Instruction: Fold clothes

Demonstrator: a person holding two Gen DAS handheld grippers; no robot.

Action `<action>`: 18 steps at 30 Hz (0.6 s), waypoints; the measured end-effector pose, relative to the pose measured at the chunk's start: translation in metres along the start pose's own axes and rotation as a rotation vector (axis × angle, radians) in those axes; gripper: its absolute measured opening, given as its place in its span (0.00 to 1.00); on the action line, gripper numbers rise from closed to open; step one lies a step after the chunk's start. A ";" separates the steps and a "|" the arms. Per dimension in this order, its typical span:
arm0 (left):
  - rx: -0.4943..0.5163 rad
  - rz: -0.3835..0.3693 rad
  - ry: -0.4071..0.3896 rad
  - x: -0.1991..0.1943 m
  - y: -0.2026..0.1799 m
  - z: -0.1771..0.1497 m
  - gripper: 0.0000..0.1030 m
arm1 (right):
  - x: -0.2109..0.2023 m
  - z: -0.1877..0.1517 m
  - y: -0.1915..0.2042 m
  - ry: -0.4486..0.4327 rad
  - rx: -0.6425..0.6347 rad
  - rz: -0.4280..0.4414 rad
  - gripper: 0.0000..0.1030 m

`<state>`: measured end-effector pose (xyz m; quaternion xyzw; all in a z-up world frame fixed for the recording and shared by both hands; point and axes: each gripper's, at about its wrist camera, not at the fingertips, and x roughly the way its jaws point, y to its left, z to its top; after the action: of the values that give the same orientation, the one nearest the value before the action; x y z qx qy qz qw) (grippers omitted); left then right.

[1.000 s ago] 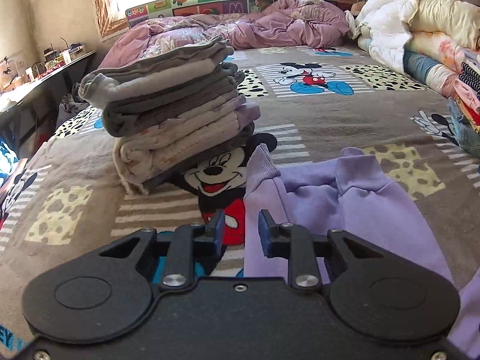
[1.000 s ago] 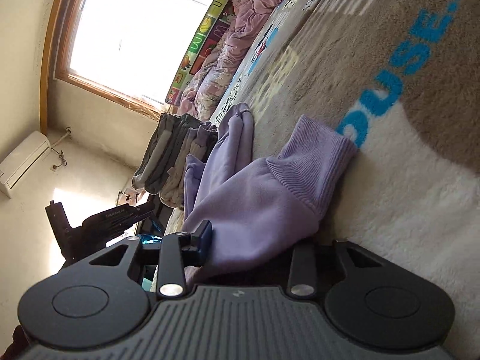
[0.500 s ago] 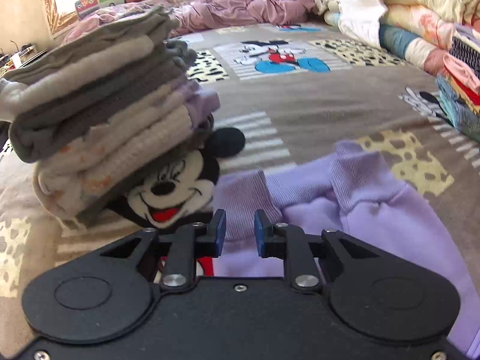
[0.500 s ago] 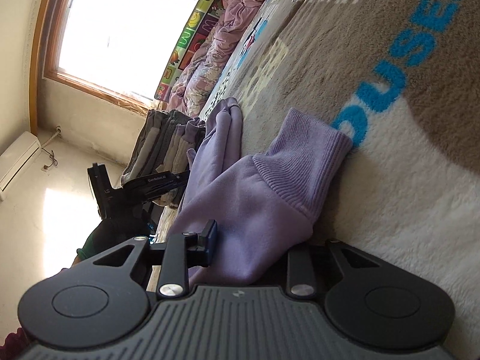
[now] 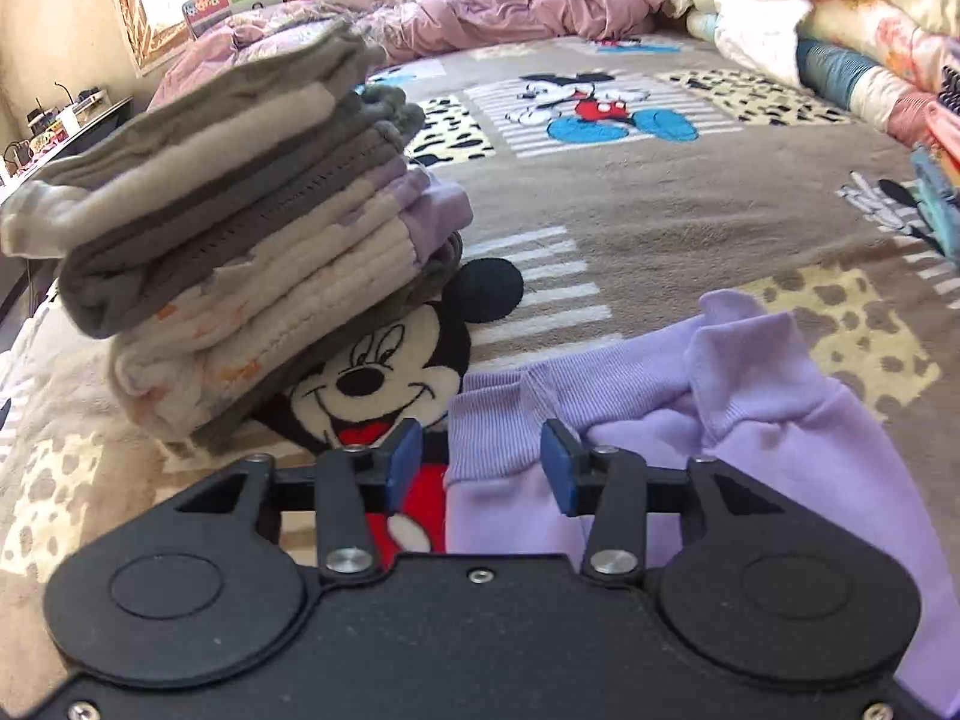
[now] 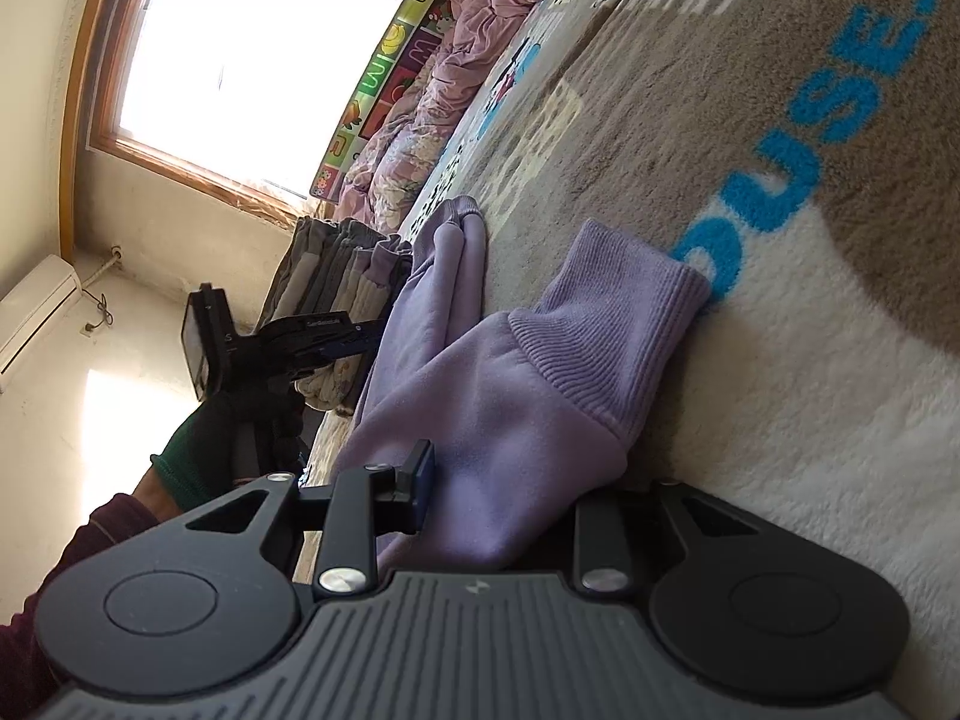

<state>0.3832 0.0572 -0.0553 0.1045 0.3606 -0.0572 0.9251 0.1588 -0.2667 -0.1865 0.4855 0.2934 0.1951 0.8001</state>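
A purple sweatshirt (image 5: 780,456) lies crumpled on the cartoon-mouse blanket (image 5: 660,228). My left gripper (image 5: 480,468) hovers low over its ribbed hem (image 5: 498,432). The jaws are opening, with the hem's edge between the blue pads (image 5: 402,468) but not pressed by them. In the right wrist view my right gripper (image 6: 504,498) is shut on a fold of the purple sweatshirt (image 6: 510,408), whose cloth hides one finger; a ribbed cuff (image 6: 612,324) lies just ahead. A gloved hand (image 6: 204,456) holds the left gripper (image 6: 336,342) farther back.
A leaning stack of folded grey, beige and lilac clothes (image 5: 240,240) stands on the blanket left of the sweatshirt. A pink duvet (image 5: 510,6) lies along the headboard. Piled bedding (image 5: 840,42) fills the right side. A desk (image 5: 66,126) stands at the left.
The left gripper has moved in closer to the sweatshirt's ribbed hem and its jaws have spread apart around it. The right gripper still holds the purple cloth in the same place.
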 end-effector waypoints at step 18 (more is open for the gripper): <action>-0.059 -0.171 -0.209 -0.182 -0.054 -0.269 0.33 | -0.022 0.006 -0.014 -0.144 -0.059 -0.029 0.24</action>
<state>0.0639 0.0732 -0.1331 0.0396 0.2714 -0.1360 0.9520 0.1462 -0.2900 -0.1905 0.4703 0.2360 0.1566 0.8358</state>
